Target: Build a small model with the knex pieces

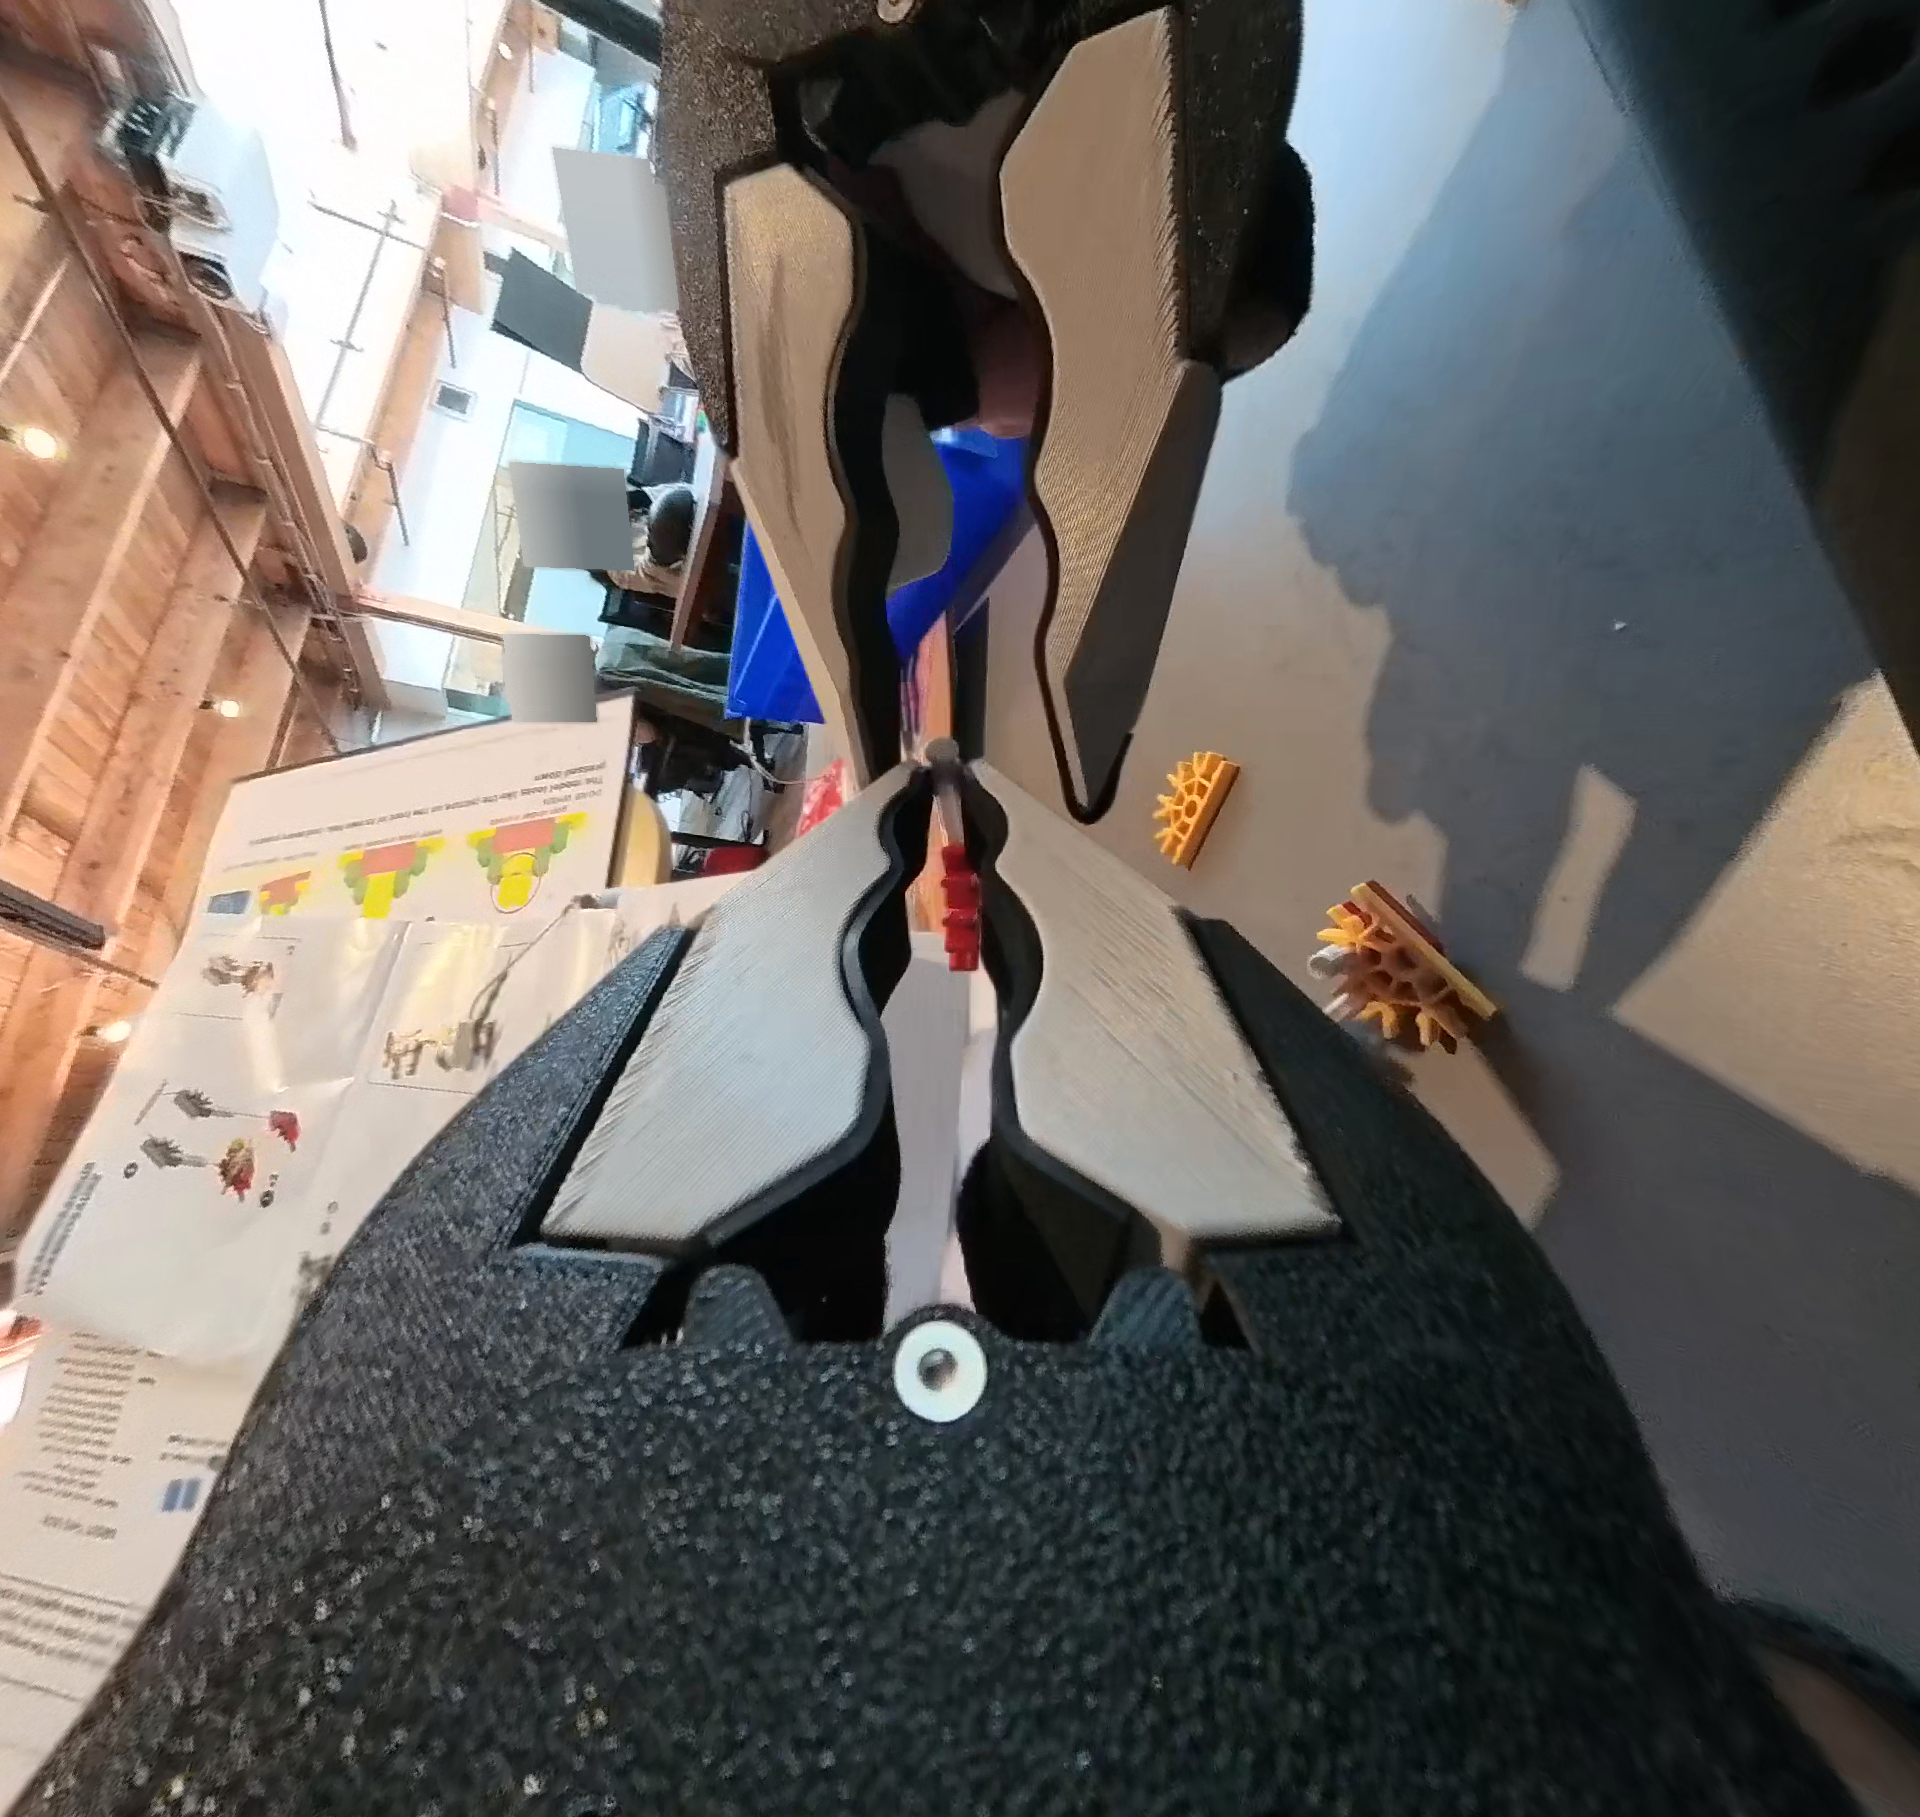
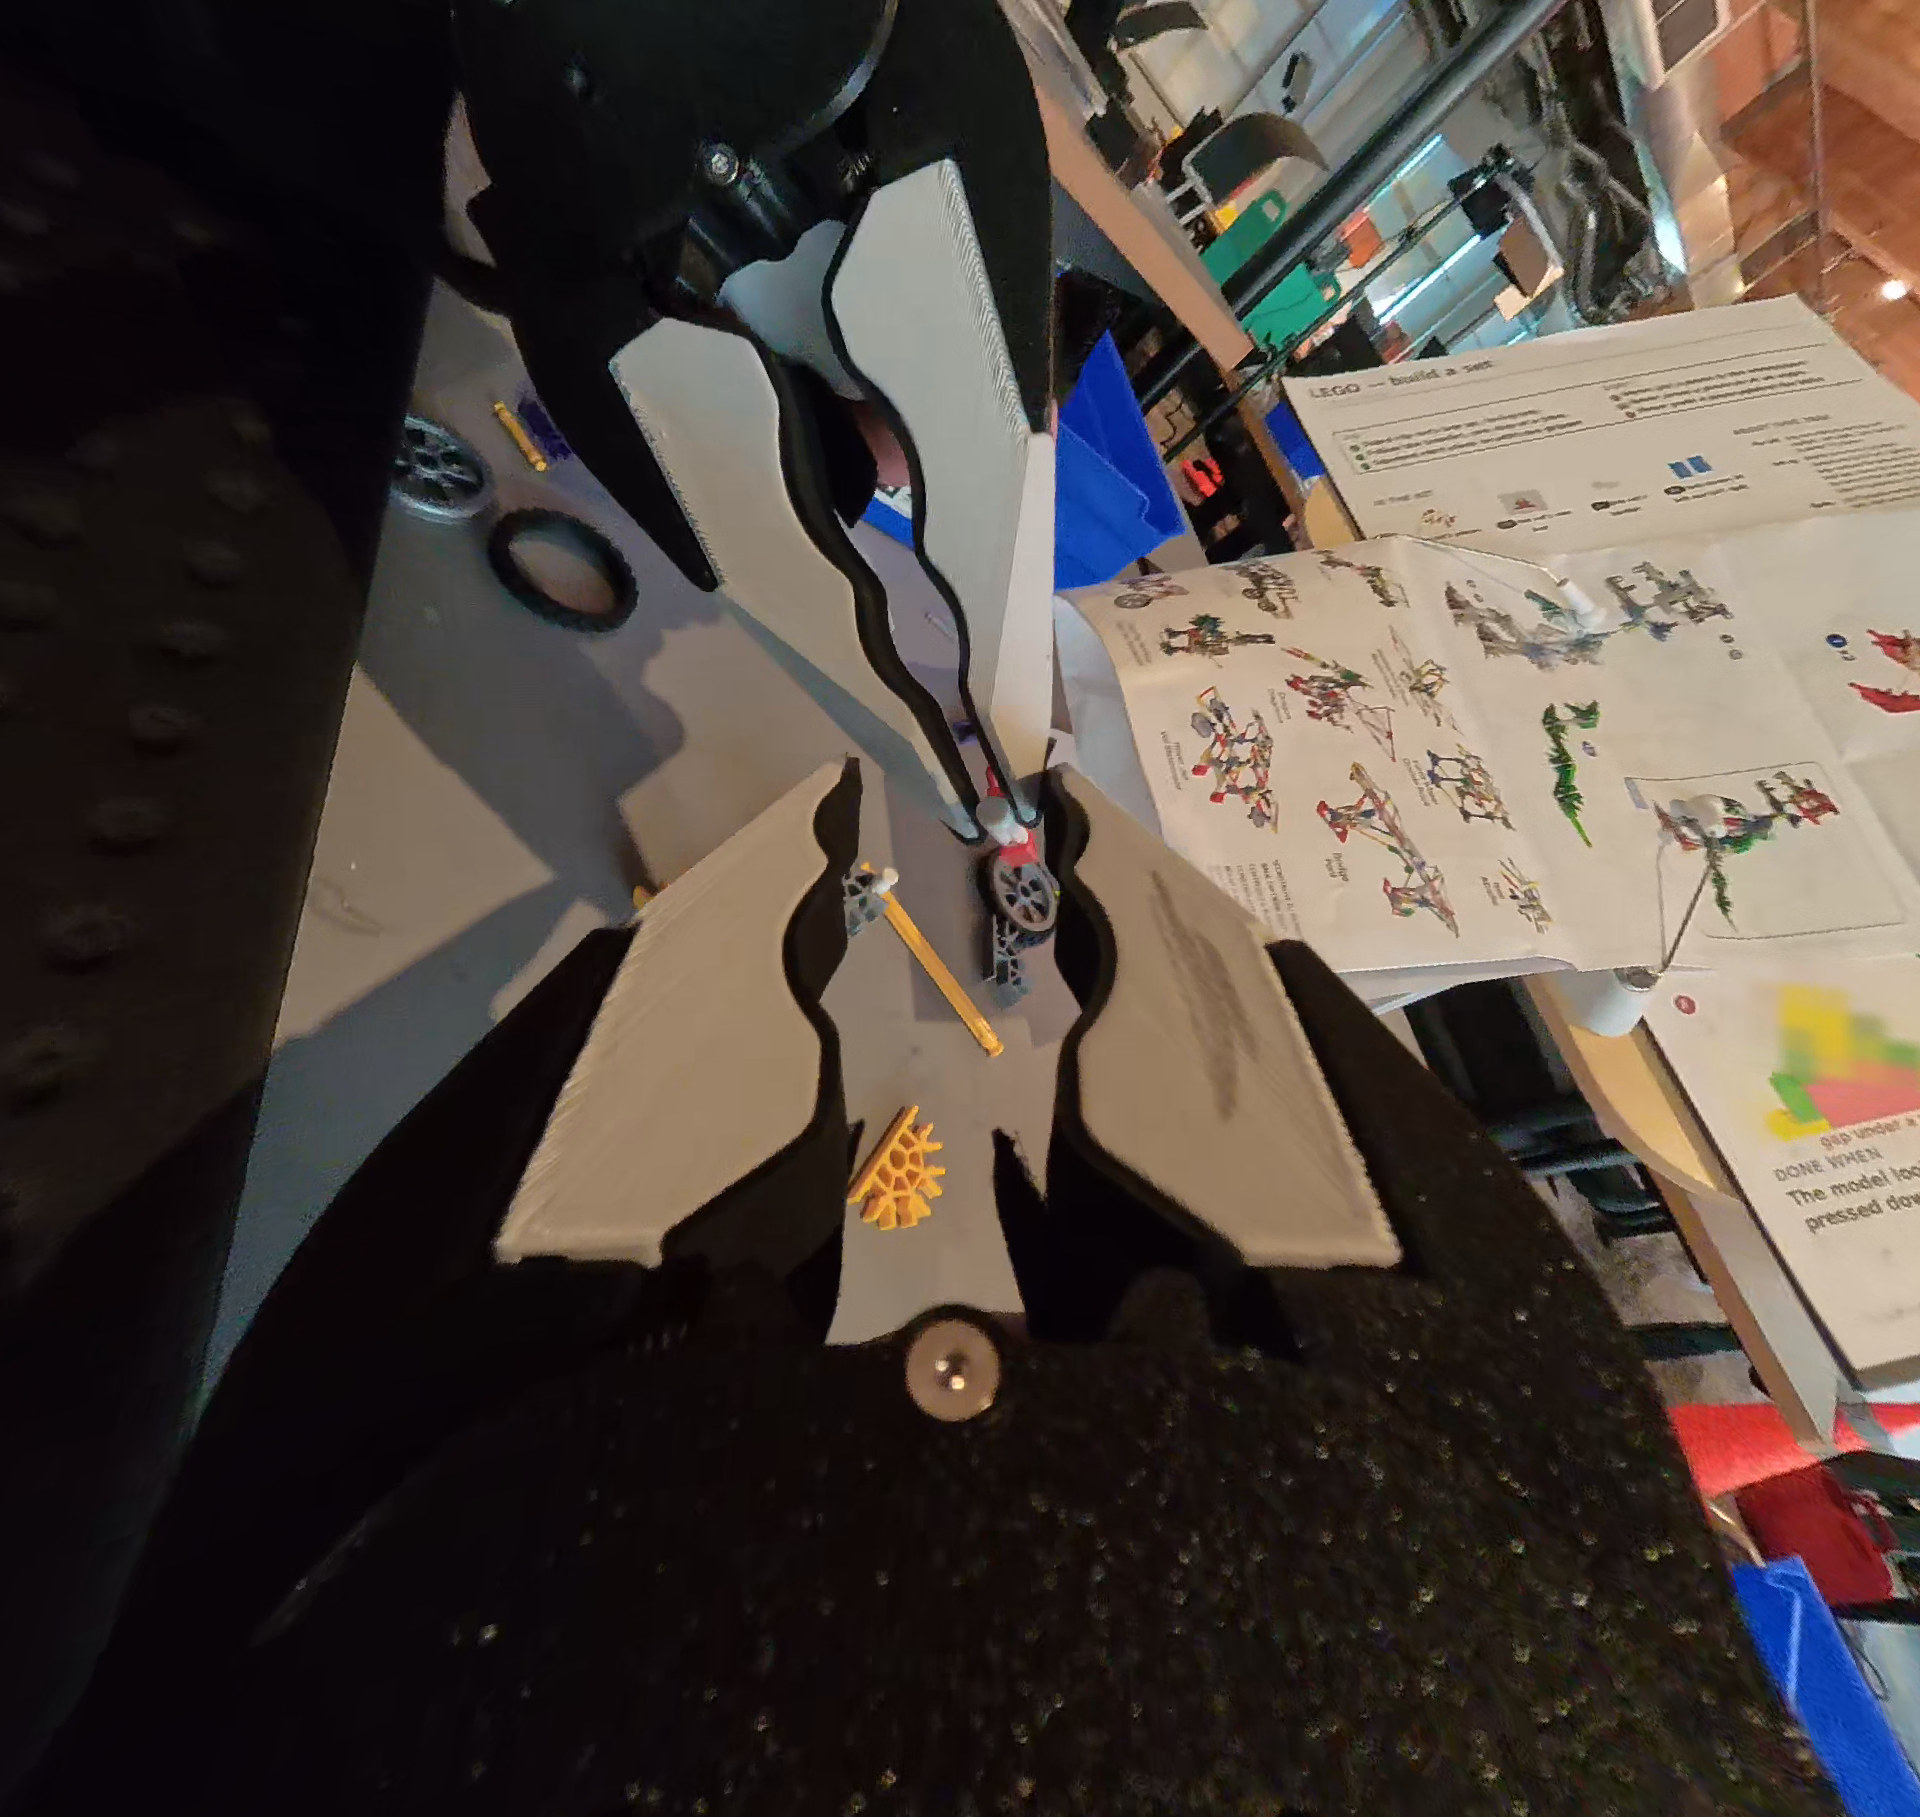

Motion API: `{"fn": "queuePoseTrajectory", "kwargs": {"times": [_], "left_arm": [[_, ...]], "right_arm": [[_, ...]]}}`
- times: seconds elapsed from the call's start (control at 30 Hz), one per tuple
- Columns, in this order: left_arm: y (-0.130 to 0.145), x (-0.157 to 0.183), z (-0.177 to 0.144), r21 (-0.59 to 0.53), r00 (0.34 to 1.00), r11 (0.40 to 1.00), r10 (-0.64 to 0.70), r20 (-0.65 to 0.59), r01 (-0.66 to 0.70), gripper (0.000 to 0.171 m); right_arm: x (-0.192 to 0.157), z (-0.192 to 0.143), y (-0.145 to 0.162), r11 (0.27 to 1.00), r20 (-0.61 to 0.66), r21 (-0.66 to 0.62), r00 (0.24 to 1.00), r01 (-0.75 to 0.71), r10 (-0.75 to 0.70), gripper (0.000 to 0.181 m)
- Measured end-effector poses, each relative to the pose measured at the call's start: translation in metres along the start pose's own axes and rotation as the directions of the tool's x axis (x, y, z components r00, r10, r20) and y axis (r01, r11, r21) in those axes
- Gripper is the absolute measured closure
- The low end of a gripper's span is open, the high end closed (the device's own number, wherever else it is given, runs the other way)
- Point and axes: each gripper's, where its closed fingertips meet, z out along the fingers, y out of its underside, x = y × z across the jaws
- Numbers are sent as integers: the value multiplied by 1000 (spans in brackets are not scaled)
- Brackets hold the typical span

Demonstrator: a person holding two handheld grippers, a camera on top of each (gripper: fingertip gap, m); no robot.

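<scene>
We hold the left gripper (image 1: 940, 775) pinched on a white plastic rod with a red connector (image 1: 961, 900). The right gripper (image 2: 956, 801) faces it, spread wide. Two yellow fan-shaped connectors (image 1: 1197, 806) lie on the grey tabletop (image 1: 1455, 437); the right gripper's far side is hidden.

- Left gripper (image 1: 943, 780): grainy matt black plastic, ribbed grey fingers.
- Rod (image 1: 948, 799): smooth pale plastic with a red plastic clip (image 1: 961, 910).
- Table (image 1: 1455, 437): smooth, matt grey.
- Booklet (image 2: 1455, 749): creased, slightly glossy paper.
- Tyre (image 2: 562, 571): knobbly black rubber.
</scene>
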Motion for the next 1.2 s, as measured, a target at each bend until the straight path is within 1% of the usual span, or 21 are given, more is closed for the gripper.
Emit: {"fn": "queuePoseTrajectory", "kwargs": {"times": [0.3, 0.4, 0.47, 0.53, 0.63, 0.67, 0.73, 0.87, 1.2], "left_arm": [[-3, 1, -1, 12, 1000, 1000, -6, -4, 6, 169], [-2, 5, -1, 13, 1000, 1000, -6, -29, 6, 169], [-1, 10, 0, 1, 999, 1000, 20, -44, -20, 169], [-4, 12, -1, 24, 998, 1000, -15, -60, 17, 170], [-4, 14, -2, 31, 996, 999, -19, -84, 22, 170], [-3, 17, -1, 27, 996, 1000, -13, -91, 15, 169], [-2, 14, -2, 39, 995, 998, -45, -92, 48, 169], [-4, 9, -3, 53, 994, 996, -67, -88, 72, 169], [-3, 8, -5, 54, 994, 996, -60, -92, 65, 169]], "right_arm": [[-1, -1, -2, 1000, -6, 1, 1000, 19, -19, 146], [-4, 0, 2, 998, 4, -31, 999, 50, -50, 149], [-7, -1, 5, 995, 19, -57, 997, 81, -80, 151], [-9, -2, 4, 996, 32, -50, 997, 78, -76, 152], [-10, -2, 4, 993, 34, -65, 994, 103, -101, 153], [-11, -1, 6, 994, 36, -63, 996, 89, -87, 153], [-9, 0, 5, 998, 30, -37, 999, 42, -41, 149], [-5, -1, 1, 1000, 20, -10, 1000, 22, -22, 150], [-5, -1, -2, 1000, 25, 9, 1000, 0, 0, 148]]}}
